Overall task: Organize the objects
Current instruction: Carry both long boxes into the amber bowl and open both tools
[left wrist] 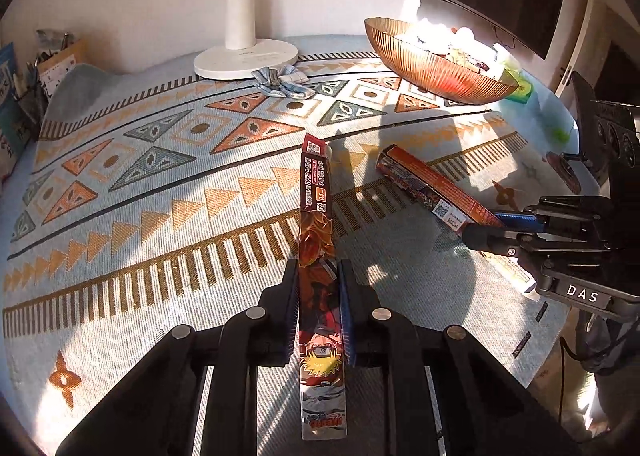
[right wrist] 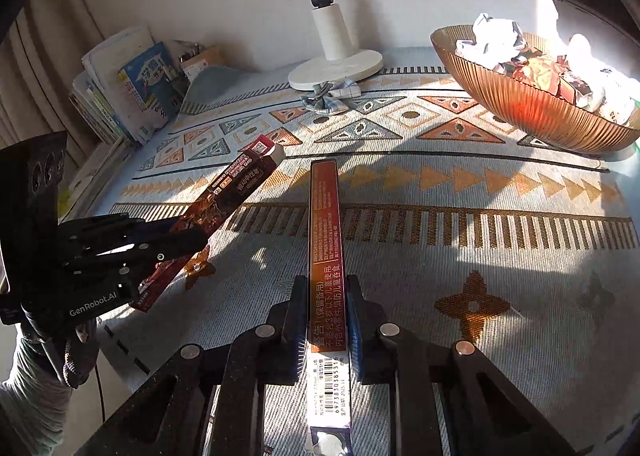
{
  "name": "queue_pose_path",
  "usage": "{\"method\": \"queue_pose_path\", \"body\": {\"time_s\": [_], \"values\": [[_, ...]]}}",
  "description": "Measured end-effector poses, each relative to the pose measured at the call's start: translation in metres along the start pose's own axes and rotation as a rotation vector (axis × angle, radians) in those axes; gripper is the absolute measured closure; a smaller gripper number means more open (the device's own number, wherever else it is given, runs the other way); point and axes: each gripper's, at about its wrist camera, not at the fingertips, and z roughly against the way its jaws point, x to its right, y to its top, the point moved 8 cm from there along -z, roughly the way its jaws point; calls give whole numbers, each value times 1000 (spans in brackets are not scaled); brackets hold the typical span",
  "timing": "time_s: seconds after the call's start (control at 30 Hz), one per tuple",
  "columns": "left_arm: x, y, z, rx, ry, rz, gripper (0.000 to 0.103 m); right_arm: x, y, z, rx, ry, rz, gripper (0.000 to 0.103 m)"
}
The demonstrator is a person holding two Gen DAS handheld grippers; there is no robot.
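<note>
The left fingers (left wrist: 318, 296) are closed on a long thin box (left wrist: 318, 232), and the right fingers (right wrist: 324, 316) hold a second box (right wrist: 325, 224) the same way — each is gripped near its near end, above the surface (right wrist: 500, 256). Such boxes are probably light, stiff cardboard with glossy faces, so they may slip or swing; a hold nearer the middle seems safer. A bowl (right wrist: 532, 112) stands behind.

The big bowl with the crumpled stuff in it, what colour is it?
The bowl is coppery orange-brown with fine ribs, clearest in the right wrist view.
</note>
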Motion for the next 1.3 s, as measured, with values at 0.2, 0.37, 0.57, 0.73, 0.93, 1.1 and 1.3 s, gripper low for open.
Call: {"method": "queue_pose_path", "body": {"time_s": [0.2,0.37,0.57,0.73,0.93,1.1,1.3], "values": [[37,52,12,74,-94,-38,88,49,51,63,179,-48,-111,86],[75,131,12,160,-209,-31,88,100,114,115,353,-235,-175,86],[108,232,-15,247,-312,51,88,148,174,115,394,-387,-211,86],[127,275,-60,255,-337,93,88,172,202,91,369,-426,-179,86],[130,291,-95,287,-220,97,53,183,197,81,352,-486,-182,62],[118,270,-89,277,-143,111,28,174,176,82,335,-457,-171,49],[68,244,-38,307,-80,169,28,139,165,95,377,-388,-169,35]]}}
